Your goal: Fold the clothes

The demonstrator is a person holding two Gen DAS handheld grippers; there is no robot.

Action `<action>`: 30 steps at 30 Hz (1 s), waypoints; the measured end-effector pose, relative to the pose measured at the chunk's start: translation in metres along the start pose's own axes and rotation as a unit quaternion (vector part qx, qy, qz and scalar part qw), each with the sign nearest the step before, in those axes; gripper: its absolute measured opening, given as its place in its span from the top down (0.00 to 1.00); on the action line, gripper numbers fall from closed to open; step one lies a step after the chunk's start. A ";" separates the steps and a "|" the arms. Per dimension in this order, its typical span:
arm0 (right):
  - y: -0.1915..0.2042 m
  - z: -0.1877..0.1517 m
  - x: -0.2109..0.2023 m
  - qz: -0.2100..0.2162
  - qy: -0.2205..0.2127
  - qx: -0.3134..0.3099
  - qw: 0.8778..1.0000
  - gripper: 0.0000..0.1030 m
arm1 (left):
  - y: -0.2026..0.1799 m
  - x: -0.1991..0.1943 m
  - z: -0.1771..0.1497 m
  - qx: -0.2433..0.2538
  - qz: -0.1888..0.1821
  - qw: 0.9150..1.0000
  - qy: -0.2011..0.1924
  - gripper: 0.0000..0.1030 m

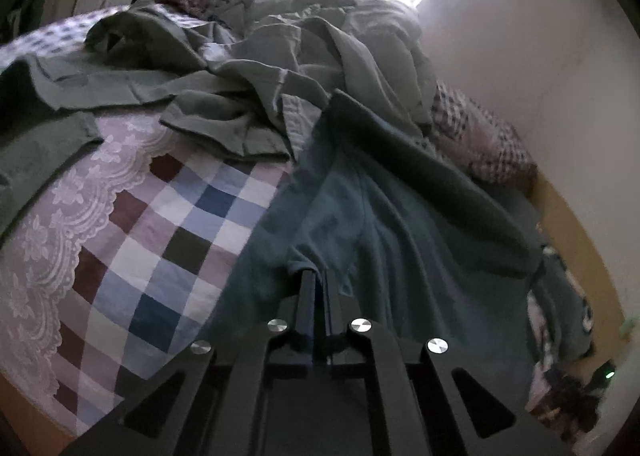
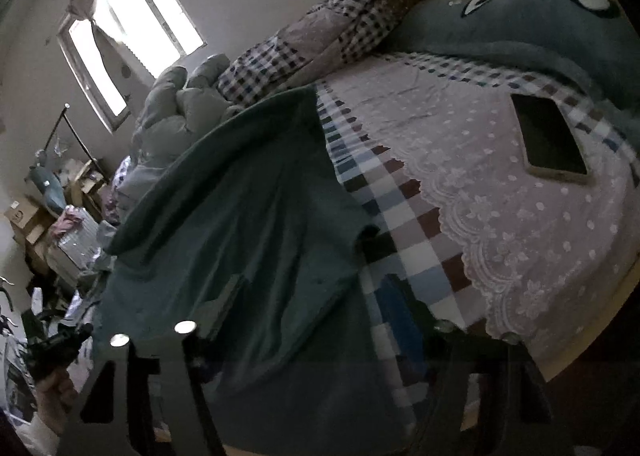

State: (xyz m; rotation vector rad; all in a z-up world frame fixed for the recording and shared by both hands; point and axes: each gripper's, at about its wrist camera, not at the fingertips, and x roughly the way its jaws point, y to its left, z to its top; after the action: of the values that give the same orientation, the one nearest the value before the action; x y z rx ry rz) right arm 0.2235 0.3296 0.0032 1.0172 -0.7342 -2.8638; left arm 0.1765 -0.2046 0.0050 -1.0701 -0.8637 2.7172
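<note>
A dark teal garment [image 1: 400, 216] lies spread across the checked bedsheet [image 1: 180, 224]. In the left wrist view my left gripper [image 1: 318, 276] is shut on a fold at the garment's near edge, the cloth rising in a small ridge between the fingertips. The right wrist view shows the same garment [image 2: 240, 216] from its other side. My right gripper [image 2: 314, 280] hangs low over the garment's near right edge. Its blurred fingers [image 2: 230, 296] stand wide apart, with cloth and sheet showing between them and nothing pinched. A hand [image 2: 52, 384] holds the other gripper at the lower left.
A heap of grey-green clothes [image 1: 300, 48] fills the back of the bed. A phone [image 2: 552, 140] lies on the lace cover [image 2: 520, 236]. A patchwork pillow [image 2: 320, 36] and a blue-grey blanket [image 2: 540, 24] sit by the wooden bed frame. Boxes and clutter [image 2: 28, 220] stand beside the bed.
</note>
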 end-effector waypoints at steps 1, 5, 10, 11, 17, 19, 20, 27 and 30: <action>0.001 -0.001 0.004 -0.003 0.008 -0.002 1.000 0.44 | 0.003 0.000 0.001 -0.006 -0.002 1.000 -0.001 0.99; 0.006 -0.004 0.017 -0.004 0.035 -0.012 0.999 0.55 | 0.007 0.001 0.002 -0.016 -0.008 1.000 0.001 0.99; 0.009 -0.007 0.037 -0.023 0.068 -0.015 0.997 0.55 | 0.010 0.000 -0.001 -0.013 -0.002 1.000 0.008 1.00; 0.009 -0.007 0.039 -0.023 0.068 -0.014 0.997 0.55 | 0.011 0.000 -0.001 -0.013 -0.002 1.000 0.008 1.00; 0.013 -0.009 0.046 -0.043 0.076 -0.025 0.996 0.94 | 0.014 -0.003 0.000 -0.016 -0.005 1.000 0.007 1.00; 0.019 -0.010 0.046 -0.045 0.072 -0.042 0.995 0.95 | 0.013 -0.005 0.000 -0.015 -0.008 1.000 0.005 1.00; 0.025 -0.010 0.042 -0.043 0.064 -0.055 0.995 0.95 | 0.013 -0.006 0.001 -0.016 -0.008 1.000 0.002 1.00; 0.044 -0.013 0.021 -0.009 0.045 -0.077 0.996 0.96 | 0.022 -0.023 0.010 -0.036 -0.022 0.999 -0.034 1.00; 0.043 -0.014 0.016 -0.002 0.046 -0.065 0.997 0.96 | 0.026 -0.026 0.011 -0.046 -0.025 0.998 -0.040 1.00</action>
State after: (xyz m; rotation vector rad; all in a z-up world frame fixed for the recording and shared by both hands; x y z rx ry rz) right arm 0.2131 0.2828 0.0025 1.1239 -0.5322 -2.8020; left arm 0.1916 -0.2384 0.0131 -0.9466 -1.0230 2.7193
